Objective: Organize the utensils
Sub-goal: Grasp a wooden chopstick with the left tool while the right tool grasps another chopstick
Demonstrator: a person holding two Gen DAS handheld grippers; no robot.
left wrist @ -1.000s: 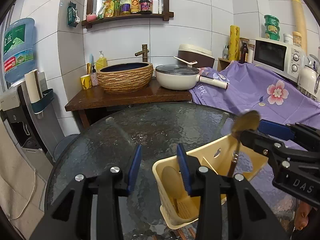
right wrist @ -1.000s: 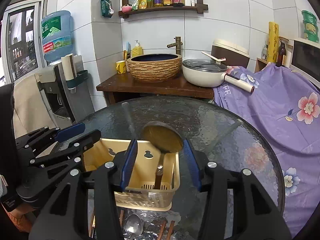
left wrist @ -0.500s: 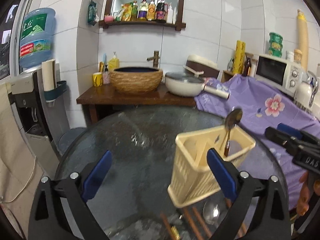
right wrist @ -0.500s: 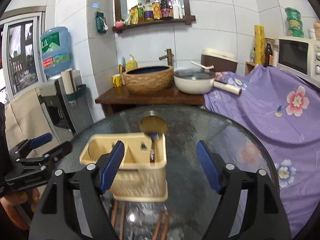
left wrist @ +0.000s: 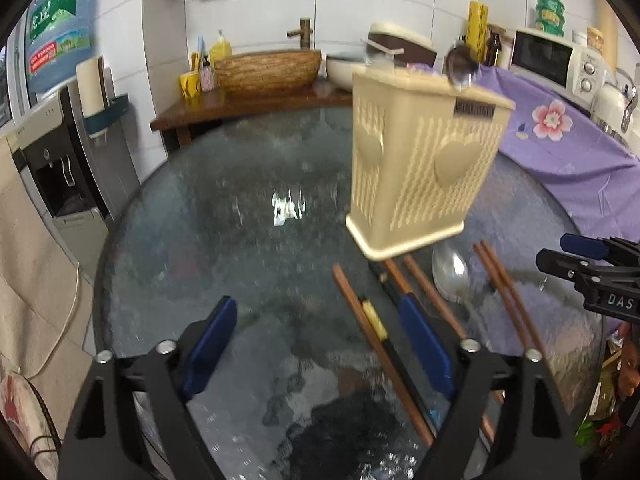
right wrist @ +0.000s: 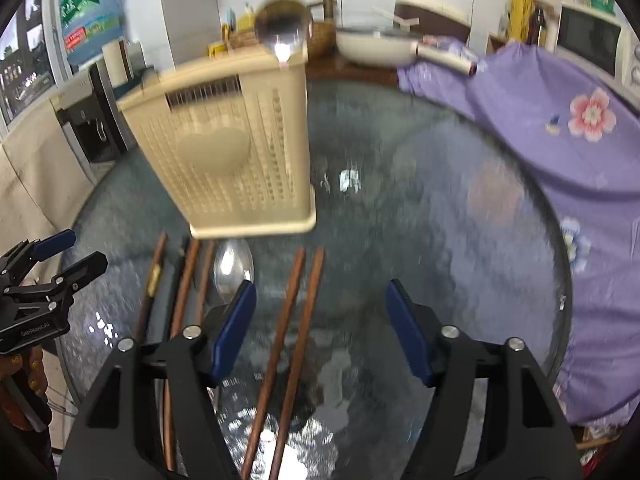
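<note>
While both my grippers, left (left wrist: 320,344) and right (right wrist: 320,328), have dropped from the cream slotted plastic caddy (left wrist: 420,168), jaws closing empty, wooden chopsticks (right wrist: 288,344) come next.

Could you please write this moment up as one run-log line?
left gripper: closing, nothing between fingers | right gripper: closing over chopsticks, no grip | holder: one spoon in | table spoon: loose

Both wrist cameras close above glass table (left wrist: 240,220), angled down; left views cream basket (left wrist: 420,168) from left, right (right wrist: 232,152) from right; shared.
</note>
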